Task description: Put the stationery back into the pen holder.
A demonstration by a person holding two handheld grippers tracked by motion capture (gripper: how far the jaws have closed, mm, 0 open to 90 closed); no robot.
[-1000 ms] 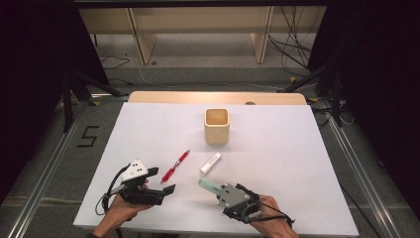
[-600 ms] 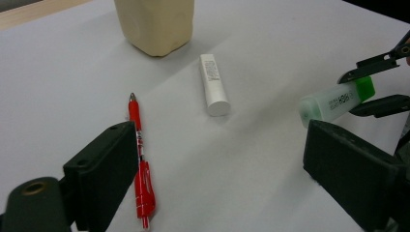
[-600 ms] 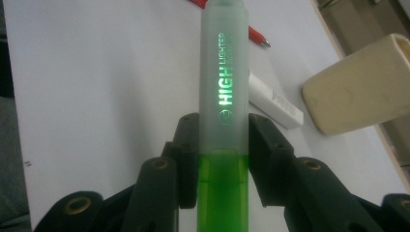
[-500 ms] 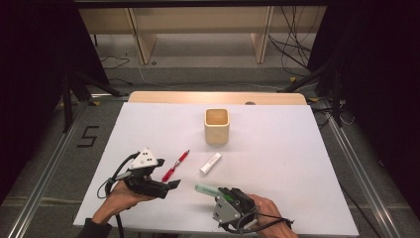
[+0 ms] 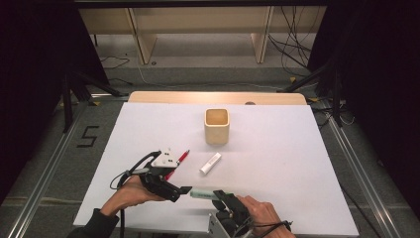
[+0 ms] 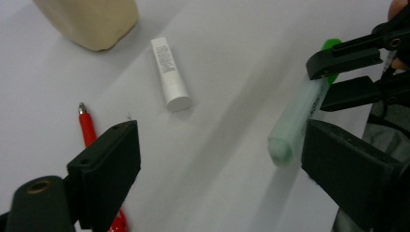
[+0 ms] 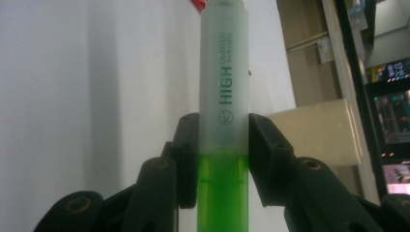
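Since the earlier frame the left gripper (image 5: pixel 184 190) has swung in toward the middle and lifted a bit, so its tip now sits right at the cap end of the green highlighter (image 5: pixel 202 194). The right gripper (image 5: pixel 221 200) has drifted slightly toward the near edge of the white table (image 5: pixel 297 163), taking the highlighter with it.

Right claw first: it's clenched on the highlighter, pads squeezing the barrel right where the frosted cap meets the green body (image 7: pixel 224 159). Only partly closed, since the pen fills the gap. The cap points away from it, toward the left gripper.

Left claw: released, jaws spread wide. In the left gripper view the cap end of the highlighter (image 6: pixel 290 130) sits just beside the inner face of one jaw, near the tip. Can't tell if it's actually touching.

Everything else is lying on the table: the red pen (image 6: pixel 88 128) under the left gripper, the white tube (image 5: pixel 210 163) a bit further out, and the beige cup (image 5: pixel 217 126) standing upright beyond that.
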